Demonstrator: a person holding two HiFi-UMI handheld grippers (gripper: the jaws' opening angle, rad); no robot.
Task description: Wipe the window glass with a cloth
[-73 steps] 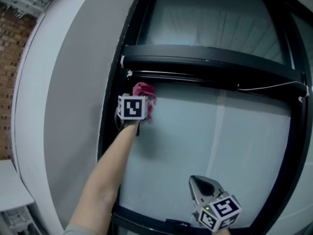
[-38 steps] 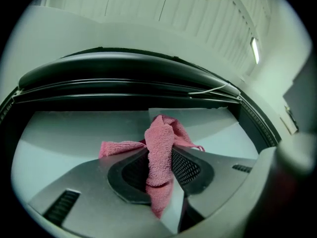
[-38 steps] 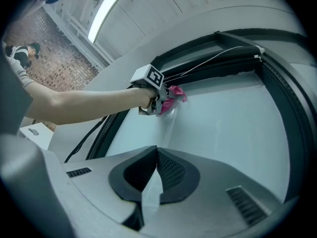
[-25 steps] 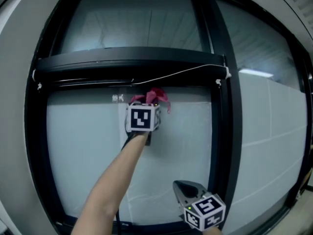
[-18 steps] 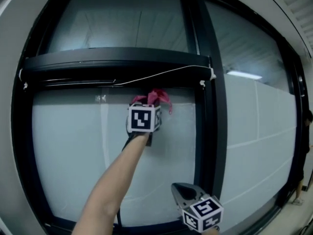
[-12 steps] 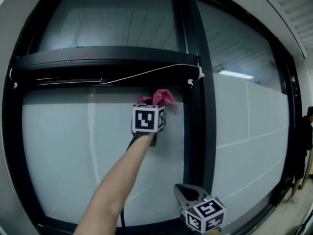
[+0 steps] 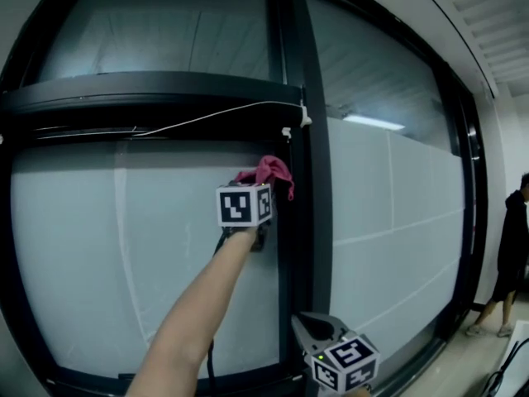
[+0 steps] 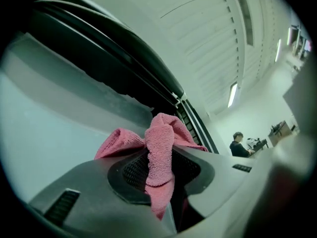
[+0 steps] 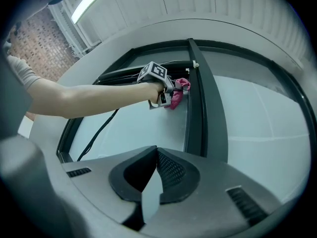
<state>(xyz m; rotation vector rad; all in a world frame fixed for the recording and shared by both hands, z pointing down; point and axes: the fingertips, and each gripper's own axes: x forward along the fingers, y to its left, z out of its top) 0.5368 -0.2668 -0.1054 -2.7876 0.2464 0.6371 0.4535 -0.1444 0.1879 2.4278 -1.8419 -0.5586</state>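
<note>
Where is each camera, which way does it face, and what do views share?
Head view: on the head, facing the window glass; shows forearm, left gripper, right gripper.
Left gripper view: on that gripper, looking along fingers shut on the pink cloth.
Right gripper view: lower, facing the glass past shut fingers; all three share the cloth.

Pink terry cloth (image 7: 266, 172), bunched, clamped in left gripper (image 8: 163, 180), pressed against frosted pale window glass (image 7: 124, 255) at the pane's 2 o'clock corner, just beside black mullion (image 7: 299, 222) at its 3 o'clock
</note>
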